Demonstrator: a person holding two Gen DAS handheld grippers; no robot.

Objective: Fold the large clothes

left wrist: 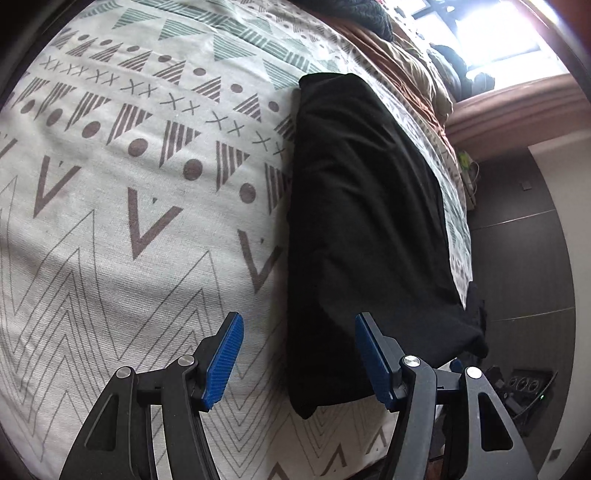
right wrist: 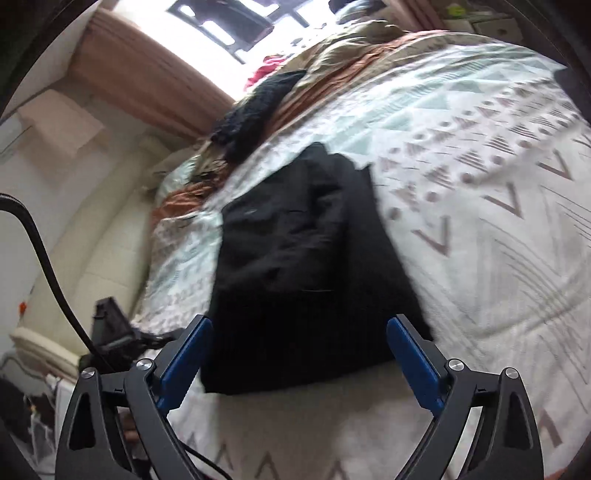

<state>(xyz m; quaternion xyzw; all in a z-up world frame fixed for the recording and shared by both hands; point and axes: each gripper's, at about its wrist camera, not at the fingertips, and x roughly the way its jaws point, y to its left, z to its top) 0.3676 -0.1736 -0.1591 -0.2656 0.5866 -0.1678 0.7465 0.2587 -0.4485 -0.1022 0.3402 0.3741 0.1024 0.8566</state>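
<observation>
While both pairs of blue-padded fingers stand apart with nothing clamped between them, the black garment lies folded into a long, narrow stack on the bed. The left gripper hangs over the near end of that stack, its jaws moderately spread; one pad shows against the patterned bedspread and the other against the dark cloth, though whether either touches the fabric cannot be told. The right gripper is spread wider, its fingers framing the near short edge of the garment without pressing on it; this view is blurred. The garment runs lengthwise close beside one long edge of the bed, its far end reaching toward the crumpled brown and tan bedding heaped at the far end of the mattress. A black knitted item rests on that heap. Beyond the bed edge, dark floor tiles show in the left wrist view, and a bright window with a brown curtain lies past the far end. A black cable curves at the side of the right wrist view.
</observation>
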